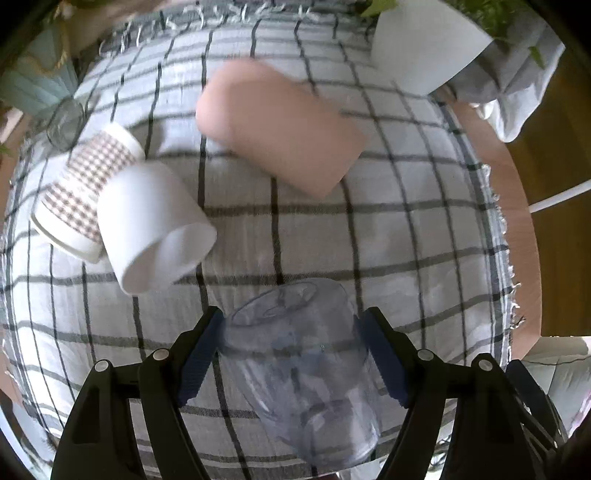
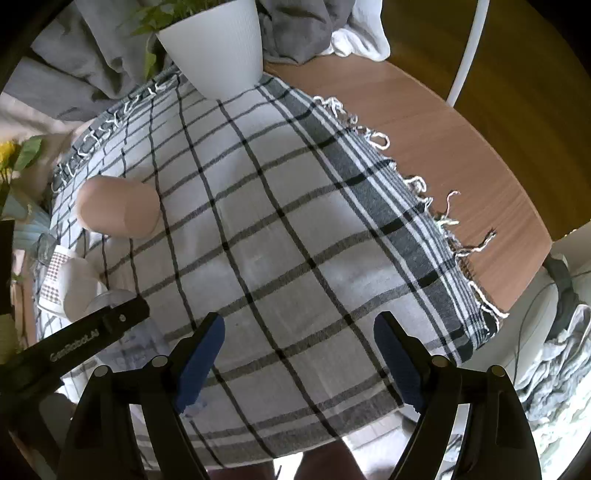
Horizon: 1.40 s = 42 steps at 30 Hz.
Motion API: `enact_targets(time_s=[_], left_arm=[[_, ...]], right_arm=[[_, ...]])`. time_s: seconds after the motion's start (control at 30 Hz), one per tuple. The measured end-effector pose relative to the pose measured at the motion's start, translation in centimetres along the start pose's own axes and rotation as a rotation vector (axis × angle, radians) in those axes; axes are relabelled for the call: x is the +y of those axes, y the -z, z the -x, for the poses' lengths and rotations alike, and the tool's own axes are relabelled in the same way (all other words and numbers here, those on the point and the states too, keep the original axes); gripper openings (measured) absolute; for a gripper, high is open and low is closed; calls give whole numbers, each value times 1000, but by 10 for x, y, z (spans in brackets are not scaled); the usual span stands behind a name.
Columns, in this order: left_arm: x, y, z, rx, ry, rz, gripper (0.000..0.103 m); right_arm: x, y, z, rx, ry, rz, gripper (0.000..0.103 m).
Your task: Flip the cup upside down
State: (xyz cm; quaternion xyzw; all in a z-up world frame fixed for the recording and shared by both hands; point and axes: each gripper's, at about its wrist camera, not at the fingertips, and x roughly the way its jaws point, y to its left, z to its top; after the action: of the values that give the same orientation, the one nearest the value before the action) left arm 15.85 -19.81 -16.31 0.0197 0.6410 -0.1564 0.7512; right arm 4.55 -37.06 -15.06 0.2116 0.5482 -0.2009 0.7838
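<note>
The left gripper [image 1: 291,354] is clamped on a clear, smooth-walled plastic cup [image 1: 295,365], its ribbed blue pads [image 1: 201,356] pressing the cup's two sides. The cup is held tilted just above the cloth, its flat circular base [image 1: 275,302] pointing away from the camera and its wide mouth toward the lens; the grid lines of the cloth show blurred through its wall.

Under it lies a white woven cloth with a dark grey check pattern and a fringed edge [image 1: 406,229], spread over a round wooden surface [image 2: 461,155].

On the cloth to the left, a plain white matte paper cup [image 1: 155,225] lies on its side with its open mouth facing the camera. It touches a second paper cup with a brown houndstooth print and a rolled white rim [image 1: 81,192], also on its side. Beyond those, near the cloth's edge, sits a small clear glass [image 1: 64,123]. Farther back in the middle lies a smooth peach-pink cylindrical cup [image 1: 280,125], on its side and apart from the others.

At the far edge stands a white ribbed plant pot with green leaves [image 2: 218,48], with crumpled grey fabric [image 2: 295,29] behind it.

The right gripper [image 2: 299,354] hovers over a bare part of the cloth with its blue-padded fingers spread wide and nothing between them. In its view the left gripper's black arm [image 2: 74,347] crosses the lower left, partly hiding the held cup.
</note>
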Motion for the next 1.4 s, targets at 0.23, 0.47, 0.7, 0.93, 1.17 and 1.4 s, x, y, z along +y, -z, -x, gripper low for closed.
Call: enact_targets(time_s=[0.23, 0.47, 0.7, 0.93, 1.17, 1.4], left_arm=[[-11, -8, 24, -101, -22, -65, 76], [-38, -11, 32, -181, -53, -132, 76], [-68, -3, 41, -281, -123, -247, 76], [-77, 13, 45, -308, -151, -289, 76], [-76, 21, 43, -258, -110, -289, 77], [-79, 26, 41, -250, -85, -307, 86]], right_arm=[[-3, -2, 10, -31, -13, -22, 83], [-12, 0, 17, -56, -2, -39, 83], [-23, 3, 21, -78, 20, -49, 83], [-34, 12, 19, -68, 52, -55, 83], [-37, 18, 18, -47, 42, -59, 83], [-34, 20, 23, -54, 59, -43, 83]])
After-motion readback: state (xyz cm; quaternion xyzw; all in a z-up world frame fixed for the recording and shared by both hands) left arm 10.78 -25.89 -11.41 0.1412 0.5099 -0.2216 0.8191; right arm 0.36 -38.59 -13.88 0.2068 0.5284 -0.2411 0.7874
